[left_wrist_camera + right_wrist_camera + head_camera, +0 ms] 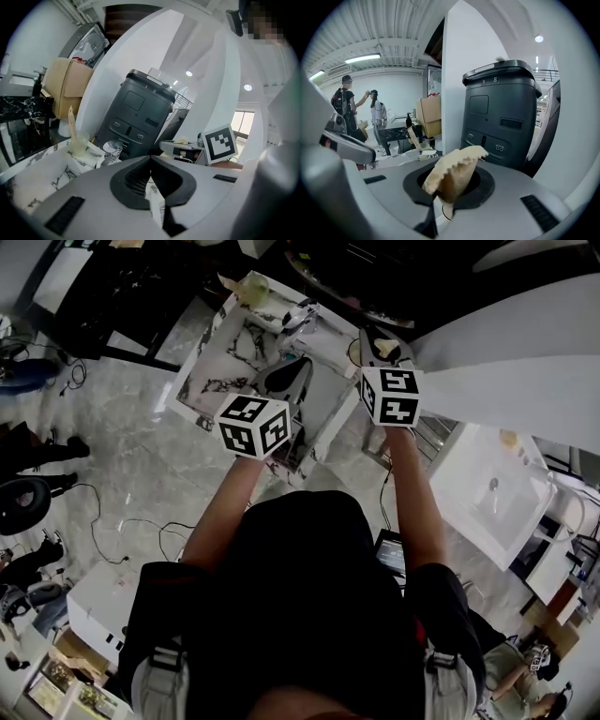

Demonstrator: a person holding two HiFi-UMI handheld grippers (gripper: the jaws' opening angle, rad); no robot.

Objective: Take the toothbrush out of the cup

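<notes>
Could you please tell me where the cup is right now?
In the left gripper view, the cup stands at the left on the marble table's far corner, just left of the dark machine.

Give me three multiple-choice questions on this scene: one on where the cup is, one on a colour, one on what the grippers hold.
1. The cup stands: A on the marble table; B on the floor; C in a gripper.
2. The big machine is: A red; B dark grey; C yellow.
3. Which gripper holds something? A left; B right; C neither.

A: the cup rests on the table.
B: the machine's casing is dark grey.
B: the right gripper clamps a beige piece; the left gripper is shut, empty.
</notes>
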